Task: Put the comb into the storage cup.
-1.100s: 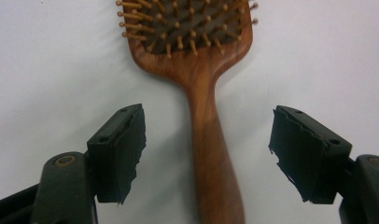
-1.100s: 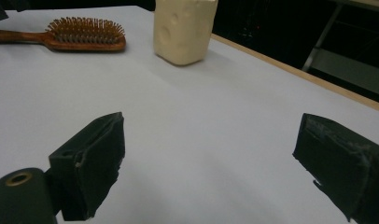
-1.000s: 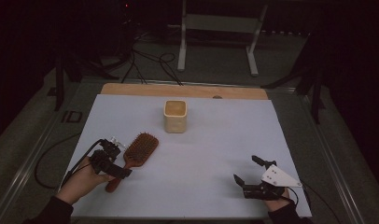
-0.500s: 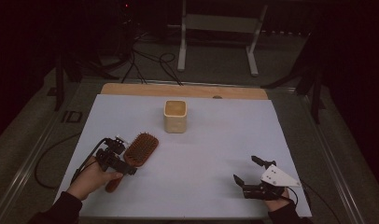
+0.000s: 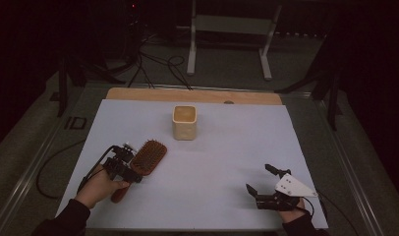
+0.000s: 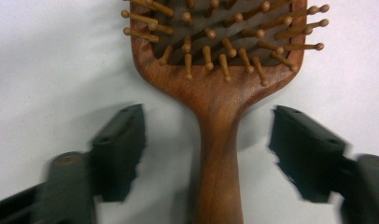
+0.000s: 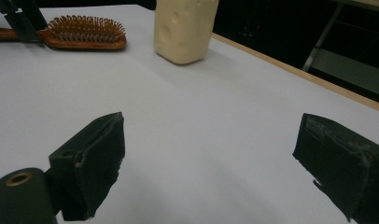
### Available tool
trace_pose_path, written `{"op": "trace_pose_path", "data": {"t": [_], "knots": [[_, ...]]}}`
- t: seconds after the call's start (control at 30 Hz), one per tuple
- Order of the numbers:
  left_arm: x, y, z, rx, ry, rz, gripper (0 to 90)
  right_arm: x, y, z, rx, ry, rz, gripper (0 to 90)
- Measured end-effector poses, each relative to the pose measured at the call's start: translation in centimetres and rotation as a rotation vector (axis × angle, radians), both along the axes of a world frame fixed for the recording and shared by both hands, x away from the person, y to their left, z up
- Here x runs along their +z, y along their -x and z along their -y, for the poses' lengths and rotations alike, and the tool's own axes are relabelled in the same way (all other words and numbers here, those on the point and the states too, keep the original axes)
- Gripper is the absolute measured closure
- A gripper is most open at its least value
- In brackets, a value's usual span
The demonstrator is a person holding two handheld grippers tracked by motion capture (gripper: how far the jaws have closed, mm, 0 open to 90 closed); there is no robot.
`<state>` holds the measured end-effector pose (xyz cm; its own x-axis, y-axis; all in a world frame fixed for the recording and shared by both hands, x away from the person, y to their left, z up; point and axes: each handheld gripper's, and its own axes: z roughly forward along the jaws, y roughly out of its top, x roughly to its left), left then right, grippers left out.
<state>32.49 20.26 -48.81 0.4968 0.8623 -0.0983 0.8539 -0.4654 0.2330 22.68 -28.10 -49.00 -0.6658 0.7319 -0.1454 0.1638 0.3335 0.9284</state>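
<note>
The left gripper [image 5: 123, 164] sits at the near left of the white table surface [image 5: 227, 152], held by the person's left hand [image 5: 100, 186]. Its two black jaws stand wide apart, one on either side of the handle of a brown wooden paddle hairbrush [image 6: 219, 84], with bare white surface showing between each jaw and the wood. The hairbrush lies flat with its wooden bristles facing up; its head points away towards the far right and its handle runs back under the gripper towards the near edge. In the high view the brush [image 5: 147, 157] lies left of centre.

Farther off, near the middle of the table's far half, stands a cream, square-sided cup [image 5: 184, 122], upright and well apart from the brush.

The right gripper [image 5: 264, 186] rests at the near right corner, topped by a pale three-cornered plate, its jaws spread wide over bare table. In the right gripper view the cup [image 7: 185, 29] and the brush [image 7: 80, 32] lie far ahead.
</note>
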Motion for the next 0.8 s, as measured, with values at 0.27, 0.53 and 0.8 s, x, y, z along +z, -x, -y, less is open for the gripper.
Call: {"op": "trace_pose_path", "data": {"t": [0.27, 0.53, 0.8], "knots": [[0.0, -0.04, 0.01, -0.01, -0.006, -0.015, 51.5, 0.04, 0.03, 0.03, 0.0, 0.004, 0.005, 8.4], [-0.08, 0.35, 0.82, -0.051, -0.067, 0.0, 65.0, 0.01, 0.03, 0.0, -0.003, 0.004, 0.0, 8.4], [-0.09, -0.08, 0.95, -0.064, -0.088, -0.035, 72.0, 0.06, 0.08, -0.04, 0.003, 0.005, 0.01, 8.4]]}}
